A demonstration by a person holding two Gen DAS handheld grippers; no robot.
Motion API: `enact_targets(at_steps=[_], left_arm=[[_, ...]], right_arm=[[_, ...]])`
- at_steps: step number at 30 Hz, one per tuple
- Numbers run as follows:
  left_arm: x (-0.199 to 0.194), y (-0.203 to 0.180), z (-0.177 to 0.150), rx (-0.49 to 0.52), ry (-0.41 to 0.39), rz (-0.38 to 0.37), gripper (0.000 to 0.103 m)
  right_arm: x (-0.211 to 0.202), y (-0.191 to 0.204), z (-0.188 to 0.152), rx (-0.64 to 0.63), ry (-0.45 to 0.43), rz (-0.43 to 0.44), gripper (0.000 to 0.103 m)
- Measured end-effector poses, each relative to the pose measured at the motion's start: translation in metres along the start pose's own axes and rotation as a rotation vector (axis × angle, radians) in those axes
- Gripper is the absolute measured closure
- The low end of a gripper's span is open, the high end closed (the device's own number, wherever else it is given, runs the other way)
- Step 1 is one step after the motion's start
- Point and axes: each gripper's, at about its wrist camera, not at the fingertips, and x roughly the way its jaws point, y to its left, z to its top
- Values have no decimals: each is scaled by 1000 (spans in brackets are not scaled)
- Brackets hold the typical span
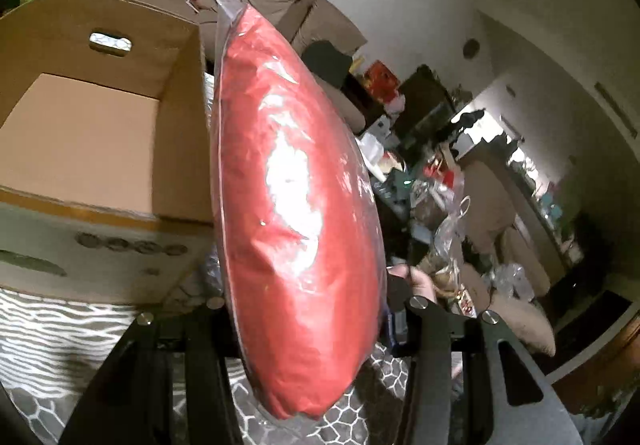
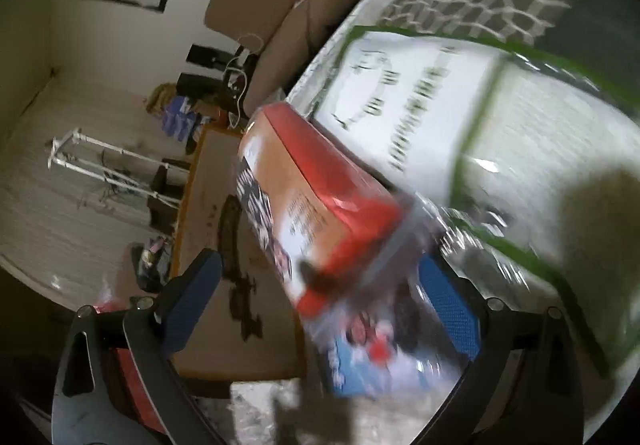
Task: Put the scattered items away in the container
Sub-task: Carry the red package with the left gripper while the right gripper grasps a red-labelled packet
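Note:
A red fabric item sealed in a clear plastic bag (image 1: pixel 296 205) stands on edge between the black fingers of my left gripper (image 1: pixel 308 309), which is shut on its lower part and holds it above the bedspread. An open cardboard box (image 1: pixel 100 133) sits just left of the bag, its inside bare. In the blurred right wrist view my right gripper (image 2: pixel 320 269) is open, its blue pads (image 2: pixel 192 301) wide apart. A red-orange carton in clear wrap (image 2: pixel 320 197) lies ahead between the fingers, with a gap on the left pad's side. A blue and white pack (image 2: pixel 360 361) lies under it.
A large white package with green trim (image 2: pixel 432 105) lies on the grey patterned bedspread (image 1: pixel 60 345). A person's hand (image 1: pixel 420 279) shows right of the bag. Cluttered furniture and bags (image 1: pixel 460 205) fill the room beyond. A brown cardboard surface (image 2: pixel 208 205) stands left of the carton.

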Motion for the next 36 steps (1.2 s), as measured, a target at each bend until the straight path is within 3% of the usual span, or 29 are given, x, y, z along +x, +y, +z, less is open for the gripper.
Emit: enact_targets(at_steps=[4, 7, 11, 14, 19, 23, 26, 30, 33, 36], left_arm=[[1, 3, 6, -9, -7, 6, 57], [-1, 9, 7, -22, -5, 12, 57], [-7, 10, 9, -29, -15, 8, 57], [-12, 7, 11, -10, -28, 13, 57], [-25, 4, 15, -17, -70, 3, 56], [-45, 10, 27, -39, -140, -8, 57], [-63, 17, 37, -53, -196, 4, 56], [-83, 28, 48, -50, -272, 121, 56], [-93, 39, 54, -41, -298, 230, 56], [-102, 45, 58, -48, -321, 288, 56]], right_arm=[[20, 2, 5, -7, 9, -21, 5], [32, 1, 3, 0, 10, 14, 42], [27, 20, 1, -35, -57, -5, 63], [13, 34, -3, -8, -75, 39, 75], [-5, 45, -20, 29, -30, 77, 79], [-17, 38, -37, 149, -19, 177, 80], [-27, 52, -44, 147, -21, 197, 80], [-46, 71, -50, 166, -34, 236, 80], [-56, 102, -44, 108, -33, 203, 80], [-63, 139, -35, 21, -34, 152, 80]])
